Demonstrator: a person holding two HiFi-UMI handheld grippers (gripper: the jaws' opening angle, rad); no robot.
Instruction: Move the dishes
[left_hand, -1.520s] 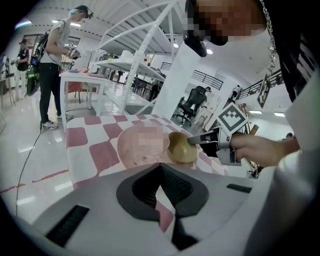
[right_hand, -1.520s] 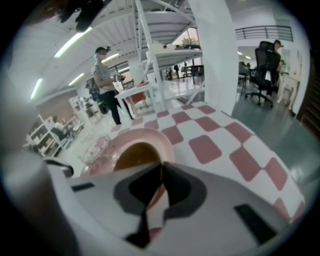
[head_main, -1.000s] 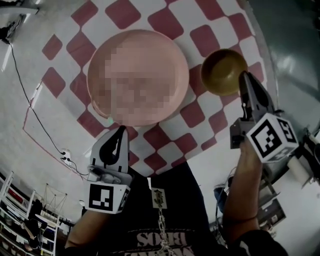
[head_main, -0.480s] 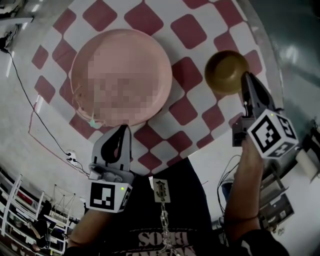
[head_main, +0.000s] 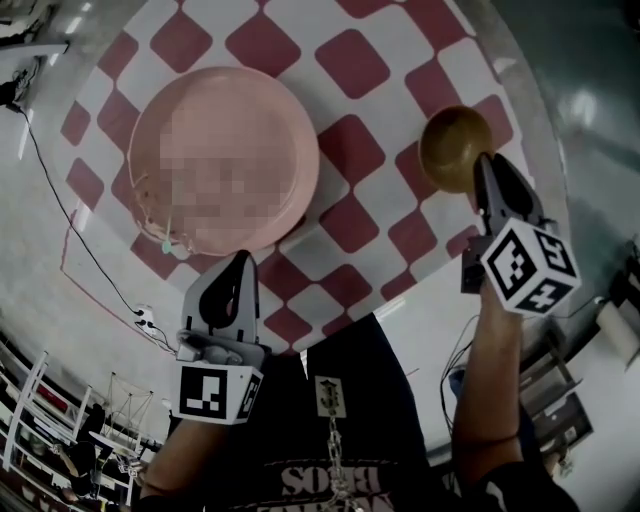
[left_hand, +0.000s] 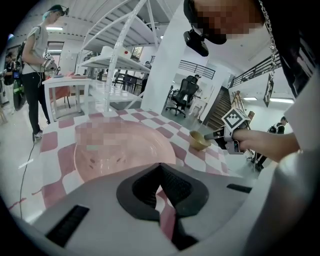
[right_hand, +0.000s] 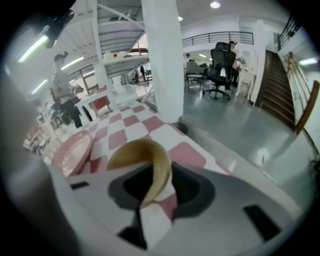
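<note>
A large pink plate (head_main: 285, 135) lies on the red-and-white checked table (head_main: 350, 60), left of centre. My left gripper (head_main: 243, 262) hovers just short of its near rim, shut, with nothing between the jaws; the plate (left_hand: 125, 150) fills the left gripper view beyond them. A small mustard bowl (head_main: 455, 148) sits near the table's right edge. My right gripper (head_main: 483, 165) is at its near-right rim. Its jaws have just been opening, and in the right gripper view the bowl's rim (right_hand: 150, 160) stands in the gap between them, no longer pinched.
The table's right edge (head_main: 520, 110) runs close past the bowl, with grey floor beyond. A cable (head_main: 60, 210) trails on the floor at the left. A person (left_hand: 35, 65) stands by white tables, and a white pillar (right_hand: 162, 60) rises behind the table.
The bowl has shifted right, away from the plate and toward the table's edge, with the right gripper at its rim. The left gripper stayed shut near the plate's near rim.
</note>
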